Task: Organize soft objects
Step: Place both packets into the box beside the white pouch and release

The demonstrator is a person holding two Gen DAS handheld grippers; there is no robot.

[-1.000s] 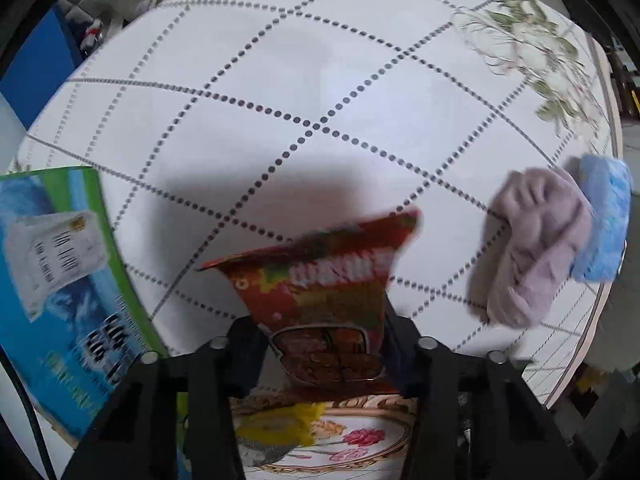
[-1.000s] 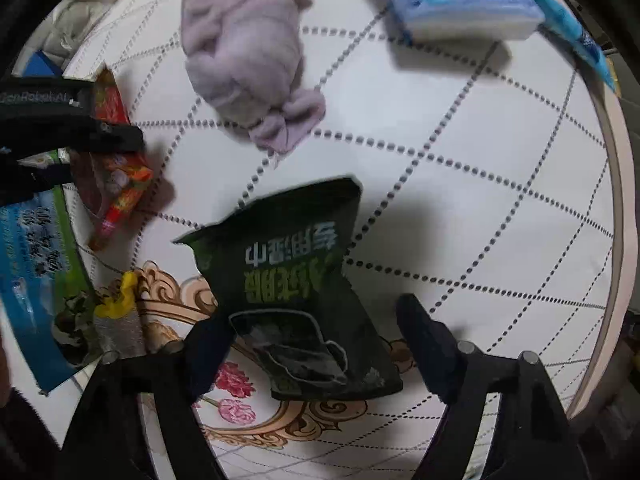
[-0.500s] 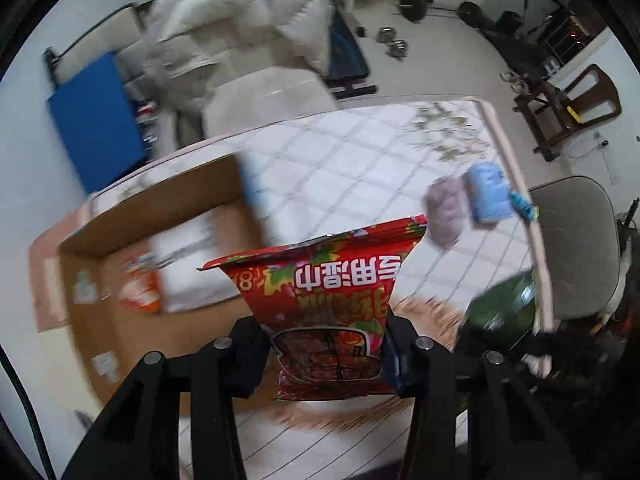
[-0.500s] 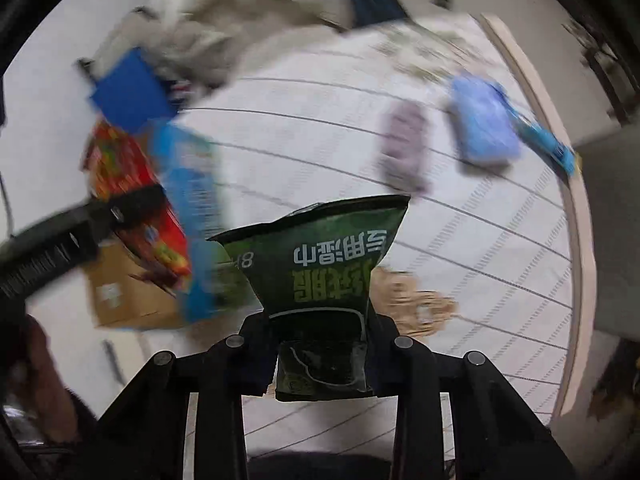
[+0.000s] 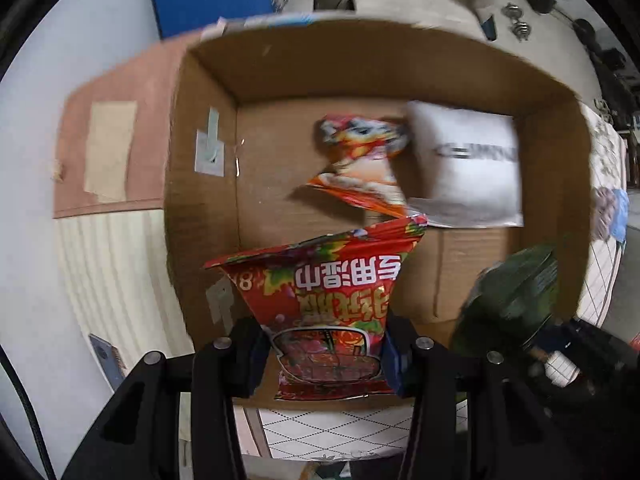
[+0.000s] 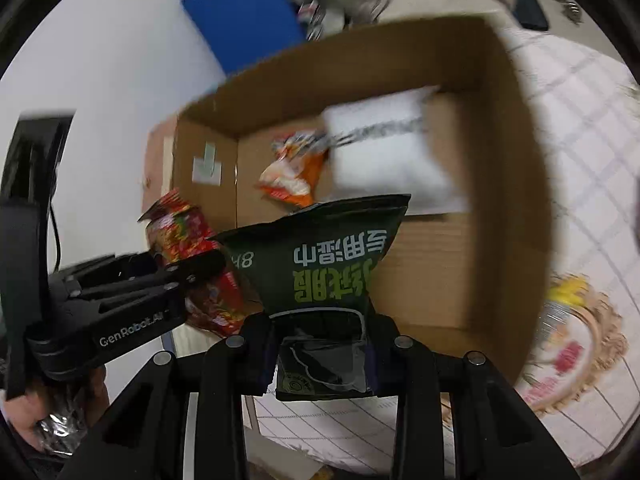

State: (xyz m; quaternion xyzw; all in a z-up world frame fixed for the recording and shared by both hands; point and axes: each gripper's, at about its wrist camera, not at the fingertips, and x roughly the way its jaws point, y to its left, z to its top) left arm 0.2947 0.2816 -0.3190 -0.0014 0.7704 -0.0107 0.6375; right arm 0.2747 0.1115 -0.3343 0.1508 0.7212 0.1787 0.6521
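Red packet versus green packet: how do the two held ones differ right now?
The red packet is bright red with multicoloured print; the green packet is dark green and plainer. The red one sits in the left gripper, the green one in the right gripper. Both are pinched at their lower end, above the open cardboard box, with the same upside-down lettering.

A home: patterned tablecloth (image 6: 580,128), dumbbells (image 5: 516,20) on the floor.

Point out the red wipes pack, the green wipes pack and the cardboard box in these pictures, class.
red wipes pack (image 5: 320,292): left wrist view, on its printed front.
green wipes pack (image 6: 324,260): right wrist view, on its printed front.
cardboard box (image 5: 272,168): left wrist view, on its bare floor.
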